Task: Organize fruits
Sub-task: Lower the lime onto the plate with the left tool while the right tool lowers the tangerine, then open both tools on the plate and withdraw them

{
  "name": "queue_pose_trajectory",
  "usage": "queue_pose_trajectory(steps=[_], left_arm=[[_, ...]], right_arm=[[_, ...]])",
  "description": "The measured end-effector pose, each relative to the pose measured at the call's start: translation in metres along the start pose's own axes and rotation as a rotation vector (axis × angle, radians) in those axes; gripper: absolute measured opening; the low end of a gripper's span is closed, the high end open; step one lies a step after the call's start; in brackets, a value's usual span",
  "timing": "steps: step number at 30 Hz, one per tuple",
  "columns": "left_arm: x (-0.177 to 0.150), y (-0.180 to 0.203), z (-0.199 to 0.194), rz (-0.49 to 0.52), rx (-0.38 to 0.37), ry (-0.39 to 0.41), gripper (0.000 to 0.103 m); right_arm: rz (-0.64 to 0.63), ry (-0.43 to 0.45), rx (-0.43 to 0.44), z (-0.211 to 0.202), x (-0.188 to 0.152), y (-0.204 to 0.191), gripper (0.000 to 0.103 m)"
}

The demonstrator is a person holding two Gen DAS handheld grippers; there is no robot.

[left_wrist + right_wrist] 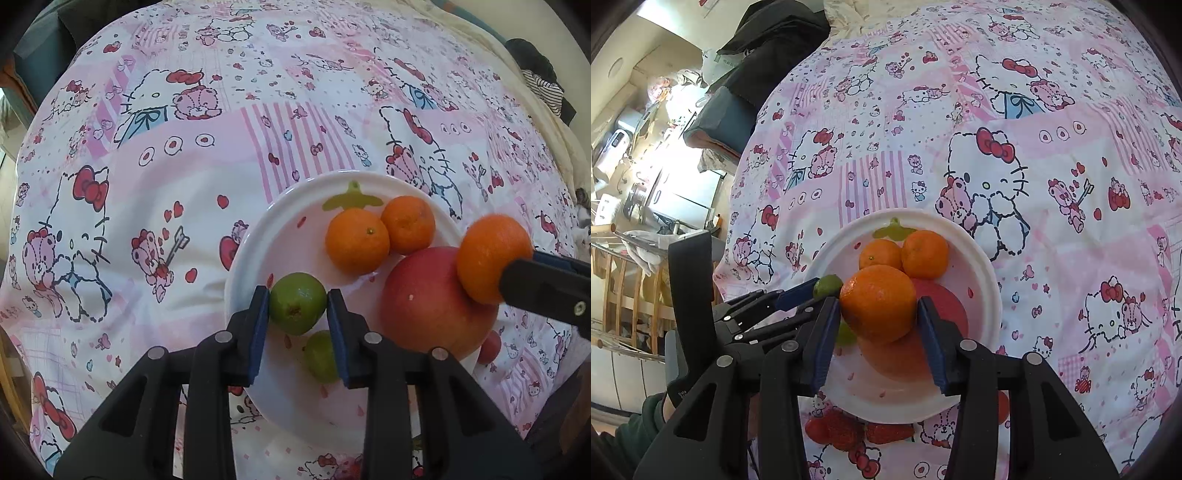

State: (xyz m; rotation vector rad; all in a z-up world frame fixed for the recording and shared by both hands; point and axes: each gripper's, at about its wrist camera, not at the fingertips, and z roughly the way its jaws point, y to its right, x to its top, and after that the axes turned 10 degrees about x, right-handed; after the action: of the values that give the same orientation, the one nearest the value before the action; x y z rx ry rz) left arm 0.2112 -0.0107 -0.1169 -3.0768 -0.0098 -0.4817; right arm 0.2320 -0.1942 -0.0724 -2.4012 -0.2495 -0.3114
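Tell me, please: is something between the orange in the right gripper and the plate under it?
Yes. The orange in the right gripper hangs directly over the big red apple, which covers that part of the plate.

Lay on white plate [255, 236]: two oranges [357, 240] touching, large red apple [424, 306] beside them, one green fruit [320, 357]. Gripped above plate: second green fruit [297, 302], third orange [878, 303].

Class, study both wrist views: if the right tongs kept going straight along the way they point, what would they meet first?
Probably the big red apple on the white plate, directly beneath the orange between their pads; depth is uncertain.
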Motion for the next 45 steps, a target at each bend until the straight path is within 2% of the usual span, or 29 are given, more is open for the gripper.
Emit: queue_pose_trajectory(steps=[2,3,5,8,18,21,22,23,25,29,32,40,43,45], left_arm=[[0.0,0.0,0.0,0.002,0.0,-0.003,0.03],[0.0,0.0,0.0,0.003,-0.001,-0.005,0.035],[-0.001,0.001,-0.003,-0.002,-0.04,0.009,0.057],[-0.001,0.005,-0.01,0.009,-0.008,0.047,0.07],[0.002,-0.003,-0.013,-0.021,-0.012,0.048,0.07],[0.002,-0.004,-0.015,-0.031,-0.025,0.041,0.07],[0.001,-0.004,-0.017,-0.036,-0.031,0.039,0.071],[0.001,-0.006,-0.019,-0.042,-0.041,0.043,0.072],[0.001,-0.006,-0.024,-0.047,-0.03,0.058,0.078],[0.003,-0.01,-0.03,-0.063,-0.02,0.076,0.082],[0.002,-0.012,-0.033,-0.064,-0.021,0.081,0.082],[0.003,-0.02,-0.034,-0.091,-0.002,0.081,0.082],[0.002,-0.022,-0.032,-0.098,0.001,0.072,0.082],[0.001,-0.024,-0.032,-0.106,0.004,0.071,0.082]], right_arm=[[0.002,0.009,0.007,-0.002,0.0,0.0,0.055],[0.002,0.013,0.011,-0.004,0.001,0.0,0.055],[0.003,0.015,0.01,-0.004,0.001,0.0,0.055],[0.006,0.008,0.004,-0.003,0.001,0.002,0.055],[0.022,0.008,0.0,-0.004,0.002,0.007,0.055],[0.025,0.047,-0.013,-0.014,0.005,0.01,0.056],[0.037,0.075,-0.023,-0.021,0.009,0.013,0.058],[0.058,0.109,-0.035,-0.029,0.015,0.02,0.069],[0.087,0.154,-0.093,-0.037,0.03,0.033,0.08],[0.081,0.171,-0.248,-0.032,0.073,0.062,0.081],[0.09,0.145,-0.309,-0.018,0.098,0.083,0.08],[0.033,0.07,-0.398,0.021,0.131,0.107,0.059],[0.011,0.055,-0.41,0.032,0.136,0.109,0.045],[-0.016,0.051,-0.423,0.036,0.138,0.106,0.043]])
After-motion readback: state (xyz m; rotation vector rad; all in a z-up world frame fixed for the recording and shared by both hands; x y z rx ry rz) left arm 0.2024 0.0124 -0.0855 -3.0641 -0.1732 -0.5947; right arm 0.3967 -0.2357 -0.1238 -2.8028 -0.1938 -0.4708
